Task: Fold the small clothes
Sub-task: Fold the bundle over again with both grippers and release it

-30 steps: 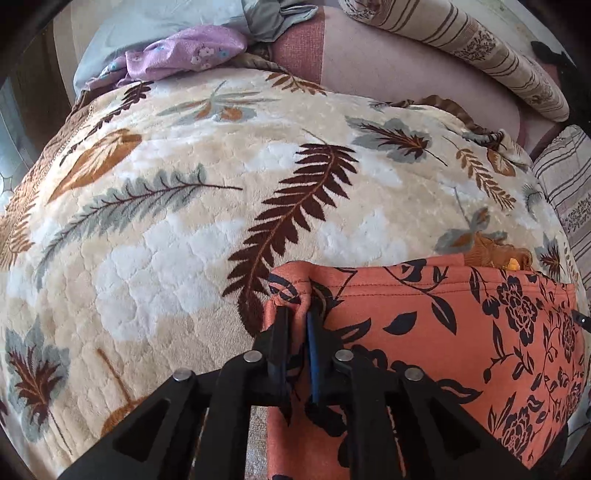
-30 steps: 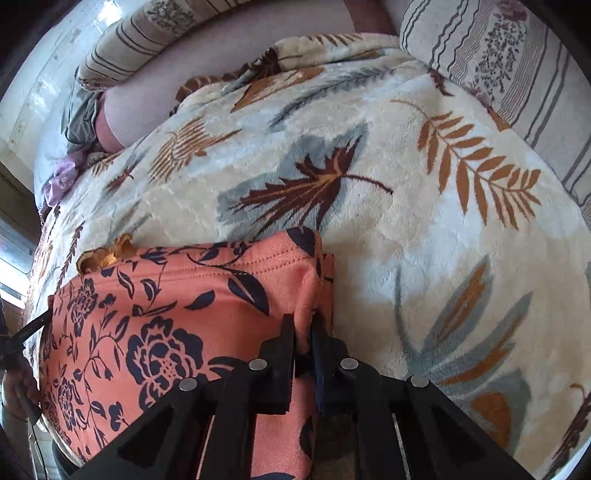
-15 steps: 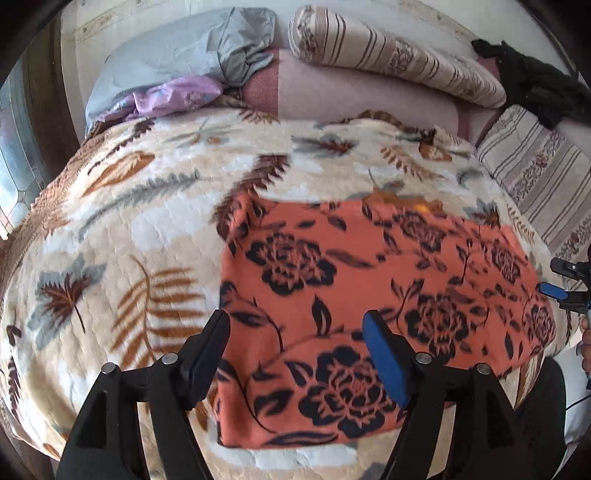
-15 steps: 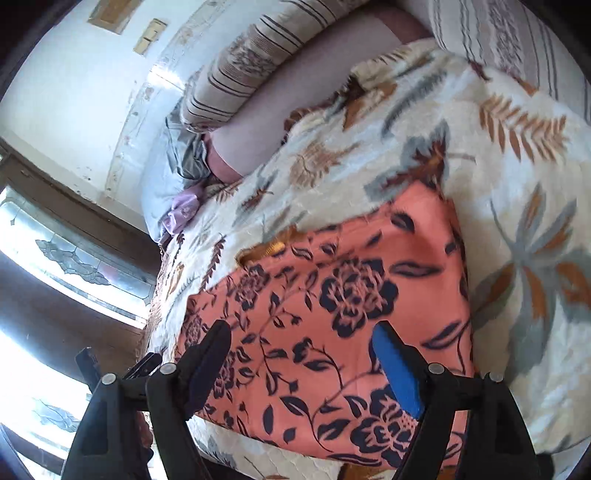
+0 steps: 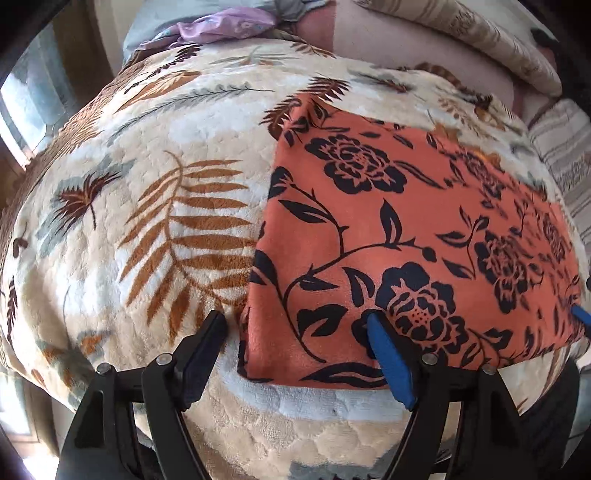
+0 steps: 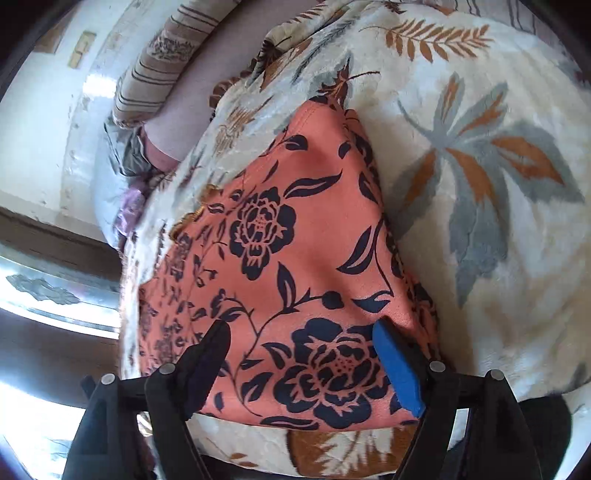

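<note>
An orange garment with a black flower print (image 5: 399,236) lies folded flat on the leaf-patterned blanket (image 5: 155,206). My left gripper (image 5: 295,325) is open and empty, just above the garment's near left corner. The garment also shows in the right wrist view (image 6: 295,266). My right gripper (image 6: 303,332) is open and empty over the garment's near right corner. A blue pad of the right gripper (image 5: 581,314) peeks in at the right edge of the left wrist view.
Striped pillows (image 5: 461,33) and a pink cushion (image 5: 406,48) line the head of the bed. A purple and grey pile of clothes (image 5: 221,26) lies at the far left corner. A window (image 6: 48,291) is to the left.
Both grippers were shut on the garment's far edge a second ago. They let go, opened wide and pulled back to the near edge of the garment.
</note>
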`<state>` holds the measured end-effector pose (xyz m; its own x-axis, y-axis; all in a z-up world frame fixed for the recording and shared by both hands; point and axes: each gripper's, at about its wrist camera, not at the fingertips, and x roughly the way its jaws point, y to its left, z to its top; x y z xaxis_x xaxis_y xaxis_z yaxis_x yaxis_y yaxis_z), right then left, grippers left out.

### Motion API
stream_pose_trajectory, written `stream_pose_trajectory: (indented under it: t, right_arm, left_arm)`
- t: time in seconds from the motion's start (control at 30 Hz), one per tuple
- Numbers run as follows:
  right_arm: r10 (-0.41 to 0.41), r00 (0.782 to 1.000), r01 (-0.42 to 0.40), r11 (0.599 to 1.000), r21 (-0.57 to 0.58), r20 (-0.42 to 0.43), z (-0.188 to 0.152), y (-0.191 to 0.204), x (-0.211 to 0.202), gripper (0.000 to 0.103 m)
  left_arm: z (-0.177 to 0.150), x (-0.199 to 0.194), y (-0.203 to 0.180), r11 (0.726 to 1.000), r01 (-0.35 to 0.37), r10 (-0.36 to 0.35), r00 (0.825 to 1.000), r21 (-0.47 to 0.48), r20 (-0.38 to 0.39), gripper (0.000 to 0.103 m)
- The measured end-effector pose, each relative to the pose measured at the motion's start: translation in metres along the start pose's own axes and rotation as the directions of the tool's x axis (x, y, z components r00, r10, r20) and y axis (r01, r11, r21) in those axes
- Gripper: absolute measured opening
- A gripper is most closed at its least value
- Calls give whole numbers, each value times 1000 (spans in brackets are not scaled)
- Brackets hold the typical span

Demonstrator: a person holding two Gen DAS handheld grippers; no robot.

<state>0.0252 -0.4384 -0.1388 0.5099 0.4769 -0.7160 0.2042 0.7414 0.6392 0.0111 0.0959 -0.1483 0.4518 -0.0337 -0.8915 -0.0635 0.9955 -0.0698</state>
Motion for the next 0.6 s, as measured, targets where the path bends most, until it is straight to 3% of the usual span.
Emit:
stream_pose_trajectory:
  t: [0.17,0.27,0.33,0.4,0.6]
  right_arm:
    - [45,998,-41,995,-96,48,27,35,-16,82]
    - [55,997,-49,995,-86,62,48,36,-6,83]
    - [32,999,-30,998,-46,42,59,23,13,83]
    - [-46,999,47,999,24,-23,63,5,31,83]
    - [58,997,-54,996,-72,52,84,39,19,83]
  left_arm:
    - [9,-20,0,998,-59,57,994,20,97,79]
    - [11,9,4,994,-110,110,994,15,-1,79]
    - [6,17,10,996,-88,88,996,-23,-9,82]
    - [7,10,14,996,-72,72,997,-42,-10,82]
    - [15,-8,16,996,-79,82,994,-42,76,82]
